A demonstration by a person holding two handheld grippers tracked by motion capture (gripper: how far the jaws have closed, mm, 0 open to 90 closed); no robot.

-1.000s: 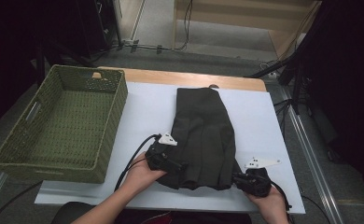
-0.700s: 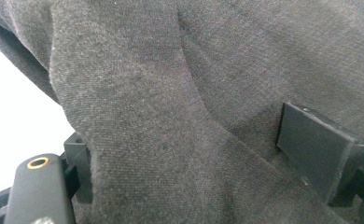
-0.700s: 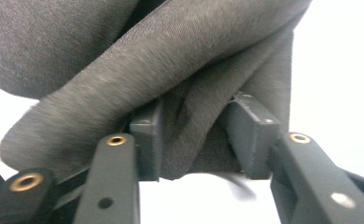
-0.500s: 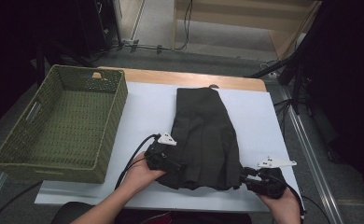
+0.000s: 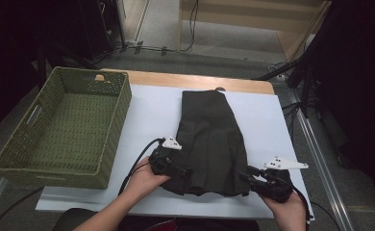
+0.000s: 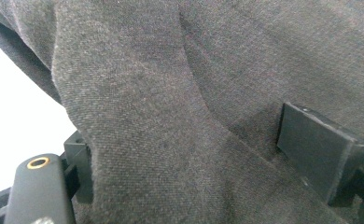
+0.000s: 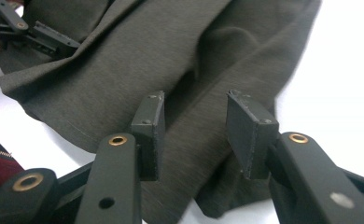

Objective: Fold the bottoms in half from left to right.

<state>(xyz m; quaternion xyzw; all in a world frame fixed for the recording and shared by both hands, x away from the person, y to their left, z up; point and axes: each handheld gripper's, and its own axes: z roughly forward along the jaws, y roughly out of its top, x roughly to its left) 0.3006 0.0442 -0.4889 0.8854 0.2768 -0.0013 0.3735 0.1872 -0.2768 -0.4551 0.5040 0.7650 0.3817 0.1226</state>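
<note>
Your left gripper [image 5: 168, 166] jaws pinch the matte, pleated dark skirt [image 5: 209, 134]; your right gripper [image 5: 267, 182] jaws, just opened, straddle its hem without gripping.

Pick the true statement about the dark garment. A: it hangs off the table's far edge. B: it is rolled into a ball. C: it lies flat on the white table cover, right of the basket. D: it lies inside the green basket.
C: the high view shows the dark garment spread on the white table cover, with the green basket to its left.

Lighting: overhead, tabletop [image 5: 147, 115] bright, surroundings dark | Glare: white sheet blown out left of the jaws, left gripper view | Shadows: soft, faint | Focus: dark garment [image 6: 180, 93] sharp between jaws | Blur: slight at right gripper view edges
</note>
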